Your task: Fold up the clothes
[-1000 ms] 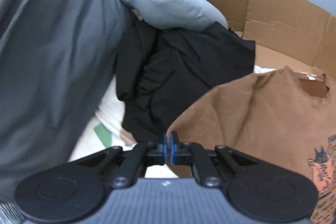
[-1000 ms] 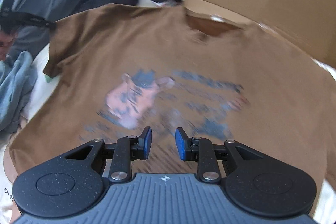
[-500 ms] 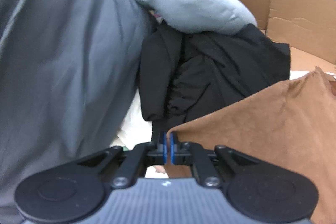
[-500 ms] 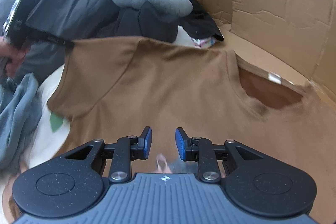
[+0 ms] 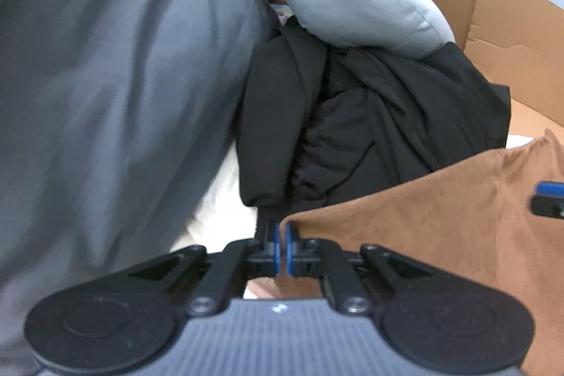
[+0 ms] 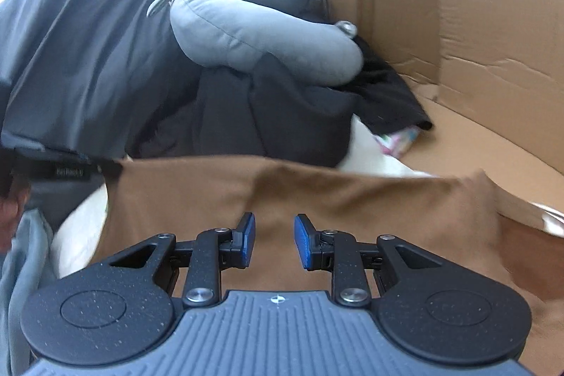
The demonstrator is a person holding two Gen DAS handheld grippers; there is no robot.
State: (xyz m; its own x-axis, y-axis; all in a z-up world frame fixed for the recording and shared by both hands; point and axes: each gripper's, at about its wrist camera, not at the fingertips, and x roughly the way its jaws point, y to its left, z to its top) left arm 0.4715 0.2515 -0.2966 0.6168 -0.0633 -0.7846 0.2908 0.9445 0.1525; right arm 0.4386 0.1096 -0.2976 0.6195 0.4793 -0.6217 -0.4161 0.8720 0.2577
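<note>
Brown T-shirt (image 6: 317, 199), mid-fold: the left tool (image 5: 281, 247), pressed together, pinches its corner, lifting the edge ahead of the right tool (image 6: 271, 240), whose fingers stand spread above the cloth, holding nothing. No finished fold shows; black garments (image 5: 370, 129) beyond lie unfolded.

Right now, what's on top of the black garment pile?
A grey neck pillow lies across the black garment pile, which a brown T-shirt partly hides. A colourful scrap peeks from under its right edge; the rest beneath is covered.

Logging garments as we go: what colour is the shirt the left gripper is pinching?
Plain brown shirt, clearest in the right wrist view.
</note>
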